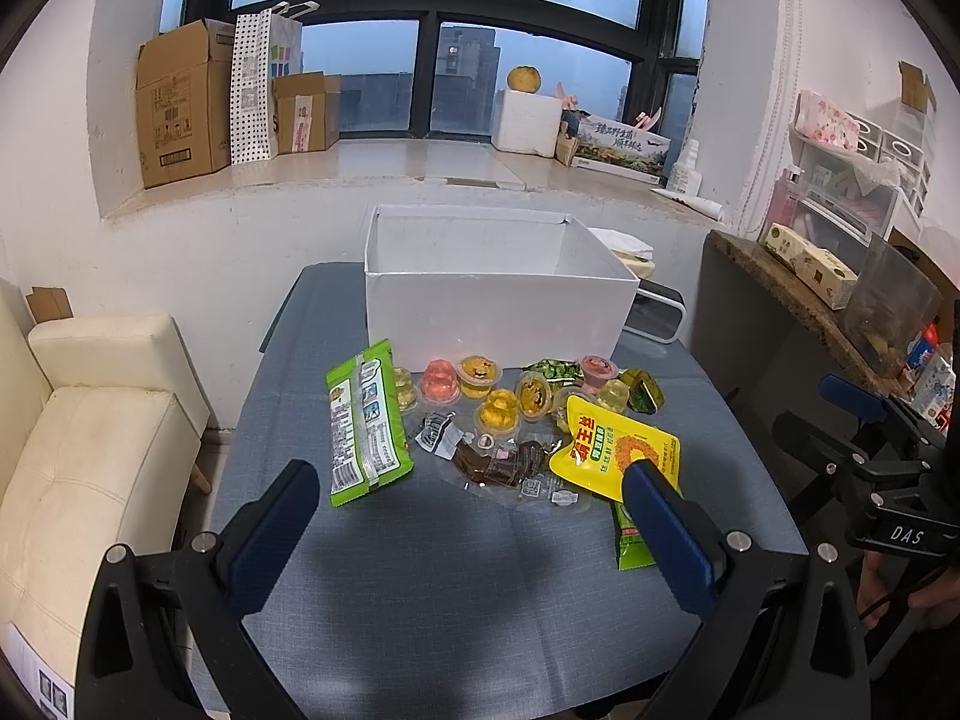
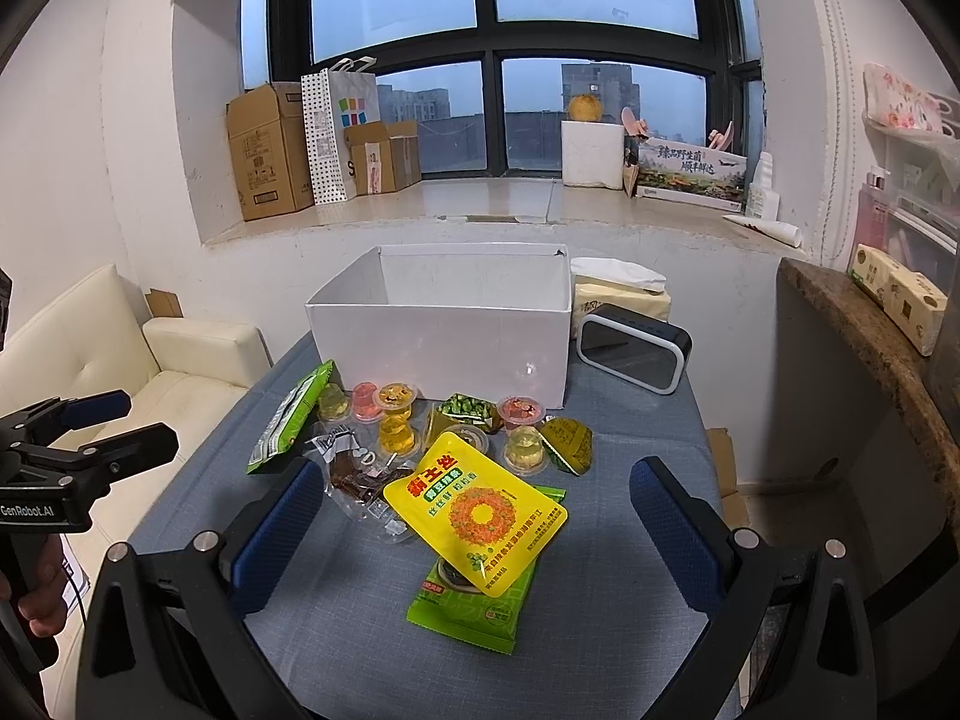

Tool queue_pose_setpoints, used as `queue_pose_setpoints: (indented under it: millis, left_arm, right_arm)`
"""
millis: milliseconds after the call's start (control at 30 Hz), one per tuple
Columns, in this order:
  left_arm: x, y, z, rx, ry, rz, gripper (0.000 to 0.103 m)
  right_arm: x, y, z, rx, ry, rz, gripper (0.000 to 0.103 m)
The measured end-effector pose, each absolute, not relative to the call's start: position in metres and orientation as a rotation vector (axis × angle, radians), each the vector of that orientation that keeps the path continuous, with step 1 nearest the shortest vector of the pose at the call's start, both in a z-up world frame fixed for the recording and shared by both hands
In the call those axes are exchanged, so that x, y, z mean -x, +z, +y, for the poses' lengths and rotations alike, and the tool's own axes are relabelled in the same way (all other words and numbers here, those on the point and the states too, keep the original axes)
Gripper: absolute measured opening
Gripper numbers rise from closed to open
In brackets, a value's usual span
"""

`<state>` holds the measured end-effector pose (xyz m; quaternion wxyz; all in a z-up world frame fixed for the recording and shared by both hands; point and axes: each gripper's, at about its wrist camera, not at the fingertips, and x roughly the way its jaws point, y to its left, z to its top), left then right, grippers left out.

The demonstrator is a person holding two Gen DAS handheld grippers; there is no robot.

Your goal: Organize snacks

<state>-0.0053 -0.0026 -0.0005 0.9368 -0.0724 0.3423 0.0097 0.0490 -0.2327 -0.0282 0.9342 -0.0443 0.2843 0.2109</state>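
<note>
Snacks lie heaped on a blue-grey table in front of an open white box, which stands at the far edge and shows nothing inside. A yellow packet rests on top of a green packet at the near right of the pile; a second green packet lies at the left, with jelly cups and small clear-wrapped dark snacks crowded between them and the box. The left gripper and the right gripper both hover above the near side of the table, jaws spread wide and holding nothing. A black-and-white clock and a tissue pack stand just right of the box. A cream sofa flanks the table at left, a brown counter at right; cardboard boxes line the far windowsill.
</note>
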Motion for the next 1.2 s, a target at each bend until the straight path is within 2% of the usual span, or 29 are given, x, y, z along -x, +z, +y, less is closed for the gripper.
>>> queue_pose_setpoints:
  millis: [567,1200]
  left_arm:
    - [-0.007,-0.013,0.015,0.207,0.018,0.734,0.103]
    - [-0.151,-0.136,0.109,0.442,0.005,1.022,0.103]
  right_arm:
    - [-0.050,-0.030,-0.233,0.094,0.435,0.588,0.103]
    - [-0.062,-0.046,-0.244,0.077,0.427,0.644,0.103]
